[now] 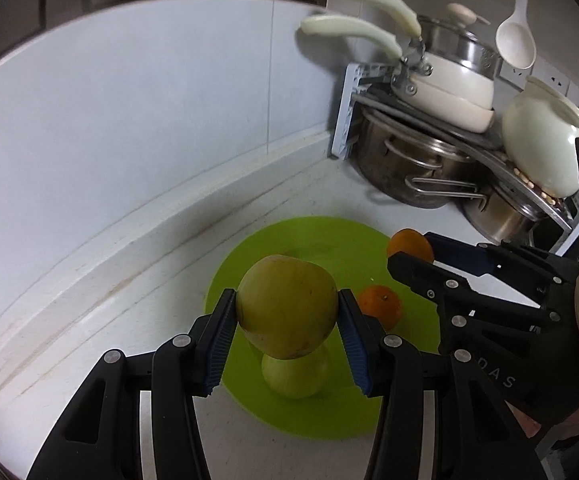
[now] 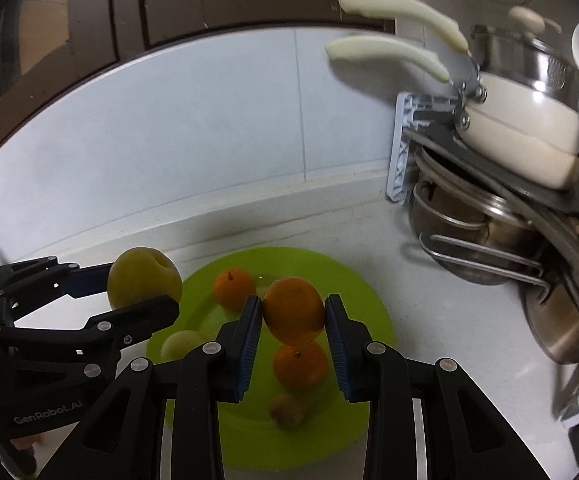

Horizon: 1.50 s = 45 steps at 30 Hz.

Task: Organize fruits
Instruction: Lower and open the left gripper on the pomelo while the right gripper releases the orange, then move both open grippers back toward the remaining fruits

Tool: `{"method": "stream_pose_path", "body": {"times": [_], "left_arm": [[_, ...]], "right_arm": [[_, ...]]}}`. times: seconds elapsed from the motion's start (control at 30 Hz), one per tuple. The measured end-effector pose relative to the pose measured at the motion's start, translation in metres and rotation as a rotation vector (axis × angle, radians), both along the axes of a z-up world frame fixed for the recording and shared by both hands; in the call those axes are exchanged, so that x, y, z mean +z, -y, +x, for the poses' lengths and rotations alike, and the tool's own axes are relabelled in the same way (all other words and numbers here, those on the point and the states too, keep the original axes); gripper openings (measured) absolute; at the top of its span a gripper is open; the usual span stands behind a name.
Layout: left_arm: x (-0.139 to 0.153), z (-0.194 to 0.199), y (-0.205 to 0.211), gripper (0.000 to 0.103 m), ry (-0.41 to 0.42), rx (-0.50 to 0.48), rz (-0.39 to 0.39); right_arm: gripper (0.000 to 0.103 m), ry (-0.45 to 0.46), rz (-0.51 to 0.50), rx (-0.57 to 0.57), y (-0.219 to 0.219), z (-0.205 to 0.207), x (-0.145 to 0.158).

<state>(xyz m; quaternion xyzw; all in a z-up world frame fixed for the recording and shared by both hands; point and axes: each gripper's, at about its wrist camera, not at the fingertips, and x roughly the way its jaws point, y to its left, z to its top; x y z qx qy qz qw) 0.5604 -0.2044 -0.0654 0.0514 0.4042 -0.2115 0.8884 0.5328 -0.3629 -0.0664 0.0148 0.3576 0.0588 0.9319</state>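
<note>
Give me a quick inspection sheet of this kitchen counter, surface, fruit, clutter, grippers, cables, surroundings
Surface: white countertop, bearing a round lime-green plate.
Job's things: two small oranges, a pale green fruit and a brown kiwi-like fruit lie on the plate.
Clutter: steel pots and cream-handled pans stacked on a rack.
Grippers: left gripper shut on a yellow-green apple; right gripper shut on a large orange.
Cables: nothing seen.
Surroundings: pale tiled wall, dark wooden frame.

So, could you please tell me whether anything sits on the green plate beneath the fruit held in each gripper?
Yes. A green apple already lies on the green plate under the left gripper's held apple, and an orange lies under the right gripper's held orange. Bare plate remains alongside.
</note>
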Motion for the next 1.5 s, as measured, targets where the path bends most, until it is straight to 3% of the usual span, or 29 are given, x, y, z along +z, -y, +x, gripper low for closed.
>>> {"method": "stream_pose_path", "body": {"times": [0.33,0.83,1.1,1.5], "left_arm": [[-0.02,0.016,0.003,0.05,-0.041,0.013,0.016],[-0.005,0.001,-0.003,0.05,0.028,0.045,0.053],[0.019,-0.023,-0.013,0.052,0.079,0.064,0.049],[0.069,-0.084,-0.04,0.058,0.168,0.102,0.025]], "right_arm": [[0.034,-0.042,0.005,-0.011,0.001,0.018,-0.022],[0.035,-0.023,0.011,-0.01,-0.004,0.004,-0.013],[0.035,0.013,0.017,-0.002,-0.012,-0.019,0.005],[0.035,0.125,0.009,0.029,-0.036,-0.079,0.058]]}}
